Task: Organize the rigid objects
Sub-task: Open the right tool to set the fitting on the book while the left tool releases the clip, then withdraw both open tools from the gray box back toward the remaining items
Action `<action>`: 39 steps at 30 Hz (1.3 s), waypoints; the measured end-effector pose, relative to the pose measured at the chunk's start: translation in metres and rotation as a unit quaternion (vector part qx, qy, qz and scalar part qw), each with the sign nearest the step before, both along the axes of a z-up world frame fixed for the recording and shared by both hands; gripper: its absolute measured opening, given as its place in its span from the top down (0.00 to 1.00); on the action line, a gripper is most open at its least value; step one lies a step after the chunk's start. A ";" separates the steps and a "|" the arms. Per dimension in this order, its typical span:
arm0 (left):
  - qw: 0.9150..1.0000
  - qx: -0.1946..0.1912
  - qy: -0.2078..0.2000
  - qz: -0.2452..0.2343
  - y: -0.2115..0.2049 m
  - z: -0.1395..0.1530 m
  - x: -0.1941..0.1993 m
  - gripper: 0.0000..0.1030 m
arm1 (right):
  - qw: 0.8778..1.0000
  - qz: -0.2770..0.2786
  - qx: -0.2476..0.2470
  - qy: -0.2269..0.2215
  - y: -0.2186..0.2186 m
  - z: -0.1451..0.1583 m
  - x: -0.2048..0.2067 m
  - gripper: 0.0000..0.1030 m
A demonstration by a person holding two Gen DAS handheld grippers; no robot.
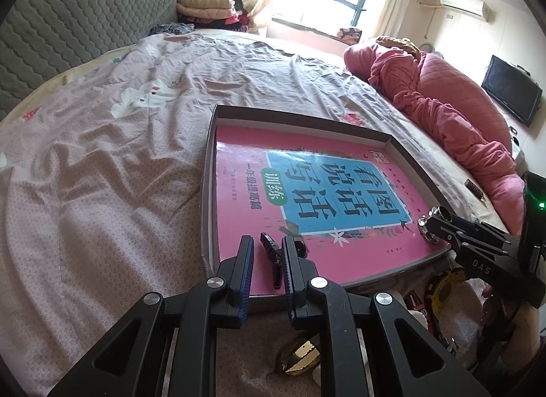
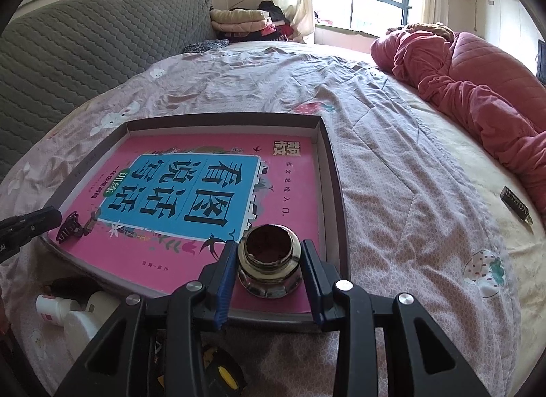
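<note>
A shallow grey box [image 1: 300,121] [image 2: 332,171] on the bed holds a pink book [image 1: 239,199] [image 2: 300,192]. A black hair claw clip [image 1: 273,255] [image 2: 70,226] lies on the book's near corner. My left gripper [image 1: 268,243] is open, with the clip between its fingers and against the right one. My right gripper [image 2: 269,253] is shut on a shiny metal jar [image 2: 269,269] with a rusty open mouth, standing on the book; it also shows in the left wrist view [image 1: 426,226].
Near the box's front edge lie a white bottle [image 2: 73,318], a yellow-and-black tape measure [image 2: 221,371] [image 1: 443,286] and a gold faceted object [image 1: 300,357]. A small dark bar [image 2: 515,206] lies by the red quilt [image 2: 477,89]. A grey headboard [image 2: 85,48] is at the left.
</note>
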State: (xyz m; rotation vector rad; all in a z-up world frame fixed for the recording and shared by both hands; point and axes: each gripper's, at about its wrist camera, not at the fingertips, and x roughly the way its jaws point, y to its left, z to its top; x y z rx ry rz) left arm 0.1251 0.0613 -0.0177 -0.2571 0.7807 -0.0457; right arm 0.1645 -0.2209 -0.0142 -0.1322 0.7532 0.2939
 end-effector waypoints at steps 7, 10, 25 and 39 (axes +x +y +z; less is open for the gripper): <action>1.000 0.007 0.001 -0.003 -0.003 0.000 0.000 0.84 | 1.000 -0.006 0.014 -0.010 -0.004 0.003 -0.004 0.61; 1.000 -0.003 0.003 -0.003 -0.001 0.001 0.000 0.82 | 1.000 -0.009 0.024 -0.008 -0.008 0.004 -0.006 0.61; 1.000 0.010 -0.001 -0.009 -0.004 0.002 -0.002 0.80 | 0.999 -0.015 0.043 -0.017 -0.014 0.007 -0.010 0.60; 1.000 0.008 -0.011 -0.005 -0.003 0.007 -0.006 0.57 | 0.997 -0.016 0.068 -0.045 -0.018 0.017 -0.015 0.51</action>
